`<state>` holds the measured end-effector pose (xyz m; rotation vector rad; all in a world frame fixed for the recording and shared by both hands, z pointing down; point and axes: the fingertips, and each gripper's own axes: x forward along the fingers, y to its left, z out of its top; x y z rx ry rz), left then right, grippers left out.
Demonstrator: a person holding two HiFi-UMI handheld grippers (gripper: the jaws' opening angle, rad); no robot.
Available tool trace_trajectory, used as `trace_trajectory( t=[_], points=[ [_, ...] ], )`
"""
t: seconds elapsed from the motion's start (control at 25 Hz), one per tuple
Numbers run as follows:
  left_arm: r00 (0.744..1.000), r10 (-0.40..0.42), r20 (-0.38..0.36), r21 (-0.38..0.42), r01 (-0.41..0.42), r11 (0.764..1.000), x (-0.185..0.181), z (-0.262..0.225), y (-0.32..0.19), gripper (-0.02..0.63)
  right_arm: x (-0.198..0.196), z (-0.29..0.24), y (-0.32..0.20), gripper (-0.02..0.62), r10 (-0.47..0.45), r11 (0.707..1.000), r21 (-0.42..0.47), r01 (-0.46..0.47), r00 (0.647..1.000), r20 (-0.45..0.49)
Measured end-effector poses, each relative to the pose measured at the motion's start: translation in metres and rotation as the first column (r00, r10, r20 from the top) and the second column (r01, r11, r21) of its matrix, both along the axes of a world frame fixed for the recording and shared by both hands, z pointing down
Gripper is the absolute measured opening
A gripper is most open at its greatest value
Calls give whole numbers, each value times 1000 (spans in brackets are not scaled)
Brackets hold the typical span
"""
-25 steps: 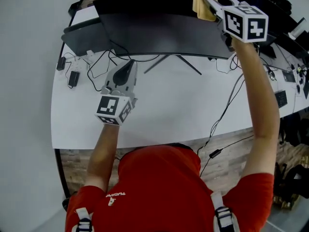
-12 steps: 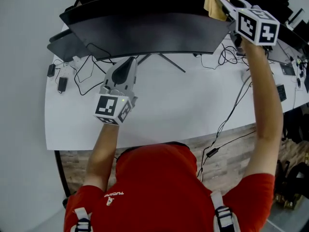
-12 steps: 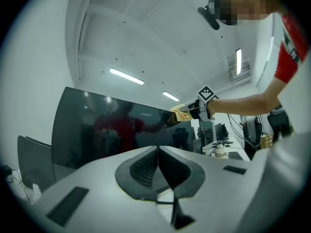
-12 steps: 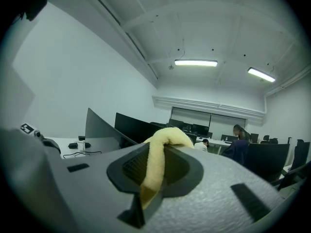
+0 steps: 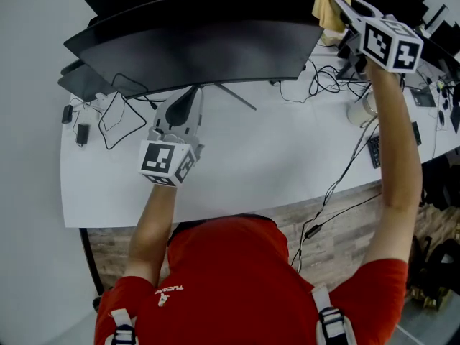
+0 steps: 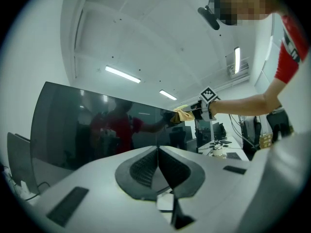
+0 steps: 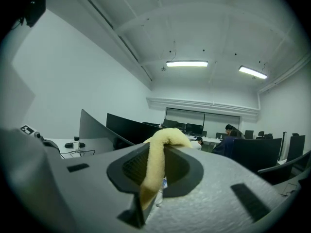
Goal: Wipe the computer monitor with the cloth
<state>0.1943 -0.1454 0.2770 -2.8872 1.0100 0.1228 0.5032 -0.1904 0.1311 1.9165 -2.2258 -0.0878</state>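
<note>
**Q:** What is in front of you?

**A:** A white desk [image 5: 266,164] spans the head view. On it, at 12 o'clock, stands a wide, curved computer monitor [image 5: 201,42] with a dark screen.

**Q:** And your grippers?

**A:** My left gripper [image 5: 192,92] is over the desk toward 10 o'clock, with its tips pointing at the monitor's lower edge. Its jaws are pressed together with nothing between them. My right gripper [image 5: 343,4] is raised at 1 o'clock on my outstretched arm, and its jaws are clamped on the yellow cloth [image 5: 327,6].

**Q:** Where exactly is the cloth?

**A:** It is bunched up at the monitor's upper right corner, at 1 o'clock. A fold of it arches up out of the right jaws. I cannot tell whether it actually presses on the screen.

**Q:** Anything smaller?

**A:** Black cables [image 5: 118,110] loop on the desk at 10 o'clock, below the monitor's left end. More of them trail off toward 2 o'clock.
</note>
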Motion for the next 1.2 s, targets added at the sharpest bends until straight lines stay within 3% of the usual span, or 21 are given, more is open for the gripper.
trace_trajectory(
  t=[0.4,0.76,0.92,1.08,1.2],
  points=[
    [999,24,23,-7,-24,1000,33,6,4,11,46,1,19,58,37,999,14,-38,998,52],
    [999,29,42,-19,-28,999,39,14,-2,11,48,19,15,58,21,1000,11,-23,992,124],
    [998,30,49,-29,-29,999,39,20,-1,11,48,25,15,58,11,999,27,-17,979,204],
    [998,29,59,-37,-26,999,38,26,-3,11,50,31,16,58,-2,998,55,-18,943,333],
    [998,25,65,-40,-22,999,35,28,-4,11,49,42,13,58,1,999,41,-16,935,354]
  ],
)
